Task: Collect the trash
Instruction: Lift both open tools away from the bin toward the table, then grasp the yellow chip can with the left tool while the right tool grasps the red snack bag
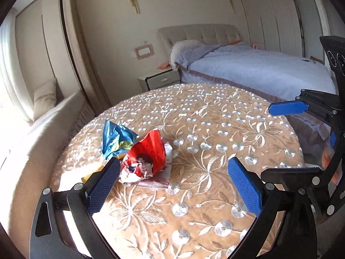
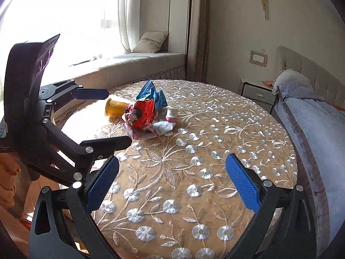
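A pile of trash lies on the round table (image 1: 215, 194): a crumpled red wrapper (image 1: 146, 157) with a face printed on it, a crumpled blue wrapper (image 1: 116, 140) behind it, and flat white paper (image 1: 154, 181) under them. In the right wrist view the red wrapper (image 2: 141, 113), blue wrapper (image 2: 152, 93), a yellow cup (image 2: 114, 108) on its side and a small white bottle (image 2: 171, 113) show. My left gripper (image 1: 174, 172) is open and empty, its left fingertip just beside the red wrapper. My right gripper (image 2: 172, 168) is open and empty, well short of the pile.
The table (image 2: 215, 129) has a brown cloth with silver embroidered flowers. A bed with a blue cover (image 1: 258, 69) stands beyond it, with a nightstand (image 1: 159, 79). A window seat with a cushion (image 2: 151, 42) lies at the left. The other gripper (image 1: 301, 112) enters from the right.
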`<action>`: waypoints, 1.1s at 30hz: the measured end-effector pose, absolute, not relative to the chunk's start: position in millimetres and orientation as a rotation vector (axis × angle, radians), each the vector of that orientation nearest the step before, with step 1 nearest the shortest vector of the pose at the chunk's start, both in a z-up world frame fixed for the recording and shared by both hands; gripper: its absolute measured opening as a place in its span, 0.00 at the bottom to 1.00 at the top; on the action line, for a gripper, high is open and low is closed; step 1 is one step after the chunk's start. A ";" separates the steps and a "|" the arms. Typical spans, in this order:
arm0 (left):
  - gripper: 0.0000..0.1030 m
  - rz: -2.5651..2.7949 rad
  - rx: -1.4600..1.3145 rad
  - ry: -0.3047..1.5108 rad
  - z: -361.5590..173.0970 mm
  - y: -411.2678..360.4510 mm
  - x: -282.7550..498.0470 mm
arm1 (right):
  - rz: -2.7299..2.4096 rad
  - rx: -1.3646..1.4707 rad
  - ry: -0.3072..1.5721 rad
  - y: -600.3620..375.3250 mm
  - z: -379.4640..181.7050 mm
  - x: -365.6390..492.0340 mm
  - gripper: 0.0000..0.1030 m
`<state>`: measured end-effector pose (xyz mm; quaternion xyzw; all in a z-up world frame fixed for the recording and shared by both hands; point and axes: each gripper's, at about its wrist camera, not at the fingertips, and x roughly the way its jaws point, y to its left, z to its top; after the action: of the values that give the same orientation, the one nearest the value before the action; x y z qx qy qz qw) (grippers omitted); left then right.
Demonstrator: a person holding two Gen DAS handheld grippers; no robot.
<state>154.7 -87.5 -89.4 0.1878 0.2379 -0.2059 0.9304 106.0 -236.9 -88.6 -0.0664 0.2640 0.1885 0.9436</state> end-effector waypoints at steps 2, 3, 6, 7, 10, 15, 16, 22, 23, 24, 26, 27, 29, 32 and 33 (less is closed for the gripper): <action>0.95 -0.388 0.387 0.507 -95.6 -63.1 169.1 | 0.428 -0.131 0.553 -217.1 -88.4 127.8 0.96; 0.95 -0.371 0.381 0.521 -99.0 -50.6 176.7 | 0.441 -0.133 0.558 -210.5 -88.3 135.3 0.96; 0.95 -0.391 0.306 0.583 -107.2 -7.9 199.6 | 0.475 -0.141 0.593 -185.7 -92.7 161.8 0.96; 0.95 -0.422 0.277 0.603 -110.1 5.2 205.1 | 0.492 -0.143 0.610 -177.9 -95.4 170.7 0.96; 0.95 -0.531 0.230 0.656 -120.0 31.9 223.6 | 0.523 -0.157 0.651 -158.8 -102.6 195.7 0.96; 0.95 -0.608 0.168 0.698 -135.6 48.7 256.9 | 0.540 -0.188 0.694 -135.6 -115.0 228.2 0.96; 0.95 -0.622 0.153 0.712 -138.3 50.9 264.4 | 0.545 -0.191 0.699 -131.7 -116.7 234.1 0.96; 0.91 -0.715 0.100 0.764 -149.7 60.1 294.8 | 0.568 -0.187 0.732 -120.4 -121.0 258.0 0.96; 0.85 -0.740 0.091 0.782 -152.5 59.6 299.6 | 0.575 -0.184 0.740 -120.2 -122.2 262.6 0.93; 0.78 -0.761 0.076 0.801 -155.7 58.7 303.8 | 0.584 -0.181 0.749 -119.5 -123.4 266.2 0.90; 0.70 -0.802 0.046 0.848 -161.2 55.7 310.1 | 0.589 -0.179 0.761 -119.2 -125.2 272.0 0.78; 0.66 -0.819 0.037 0.856 -162.7 55.4 313.1 | 0.596 -0.175 0.764 -119.3 -125.9 274.2 0.77; 0.64 -0.823 0.025 0.864 -162.7 53.7 314.9 | 0.605 -0.173 0.766 -119.4 -126.4 277.5 0.75; 0.36 -0.801 -0.028 0.856 -159.9 56.2 321.2 | 0.607 -0.194 0.755 -118.0 -127.6 277.9 0.69; 0.19 -0.787 -0.055 0.865 -160.4 58.8 326.1 | 0.603 -0.199 0.748 -118.0 -127.7 276.8 0.69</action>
<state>326.1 58.8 -160.4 -0.0259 0.4084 -0.3712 0.8335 276.8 -118.0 -127.7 -0.0957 0.3593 0.2898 0.8819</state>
